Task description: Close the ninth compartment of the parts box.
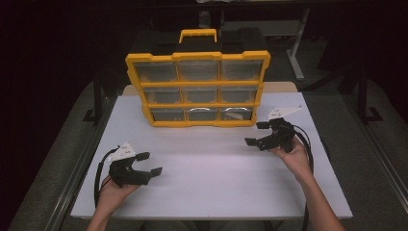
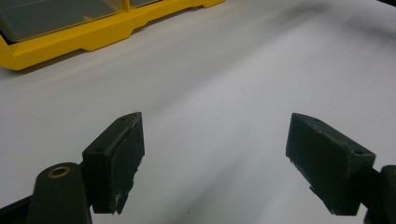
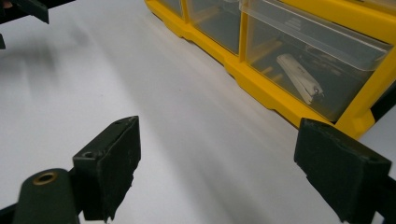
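Both tongs, left [image 1: 150,163] & right [image 1: 256,133], released, empty, over bare table [image 1: 211,183] w/ yellow organizer [image 1: 197,89] at far edge.

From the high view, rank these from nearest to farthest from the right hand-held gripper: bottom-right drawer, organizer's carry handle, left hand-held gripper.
1. Bottom-right drawer, just up-left of the right hand-held gripper, in the organizer's lowest row.
2. Left hand-held gripper, across the table at the near left.
3. Carry handle, atop the organizer, farthest back.

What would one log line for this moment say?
left gripper: open, empty | right gripper: open, empty, near drawer cabinet | table
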Available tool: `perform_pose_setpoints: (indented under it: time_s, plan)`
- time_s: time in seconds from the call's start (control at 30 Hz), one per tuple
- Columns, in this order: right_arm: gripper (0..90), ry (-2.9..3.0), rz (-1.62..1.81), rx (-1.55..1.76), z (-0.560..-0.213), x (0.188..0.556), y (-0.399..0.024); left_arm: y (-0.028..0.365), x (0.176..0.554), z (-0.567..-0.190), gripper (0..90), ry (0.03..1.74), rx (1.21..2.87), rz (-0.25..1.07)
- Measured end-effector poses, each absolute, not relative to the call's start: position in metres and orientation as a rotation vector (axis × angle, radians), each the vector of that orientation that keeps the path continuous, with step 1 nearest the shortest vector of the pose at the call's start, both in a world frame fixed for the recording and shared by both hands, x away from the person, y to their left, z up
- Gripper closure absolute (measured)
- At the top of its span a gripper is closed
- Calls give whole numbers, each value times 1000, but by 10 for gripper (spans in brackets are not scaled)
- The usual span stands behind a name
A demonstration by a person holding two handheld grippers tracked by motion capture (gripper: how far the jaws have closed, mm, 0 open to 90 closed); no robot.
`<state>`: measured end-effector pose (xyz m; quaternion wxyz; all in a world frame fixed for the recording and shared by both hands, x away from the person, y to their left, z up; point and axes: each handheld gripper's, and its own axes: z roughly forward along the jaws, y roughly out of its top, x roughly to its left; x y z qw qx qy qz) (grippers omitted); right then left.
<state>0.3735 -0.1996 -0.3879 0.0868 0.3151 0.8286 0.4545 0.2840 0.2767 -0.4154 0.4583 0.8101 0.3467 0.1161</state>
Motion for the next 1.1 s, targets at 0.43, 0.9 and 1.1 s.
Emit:
perform_pose_setpoints:
  time_s: [0.43,0.9,1.1]
  plan:
    - [137,2449,1360,941,-391,363,-206,277,284,-415,193,856,1996,286]
    - [137,2439,1362,953,-398,355,-213,278,284,-416,193,856,2000,280]
    - [137,2430,1359,963,-399,352,-216,278,284,-417,193,856,2000,279]
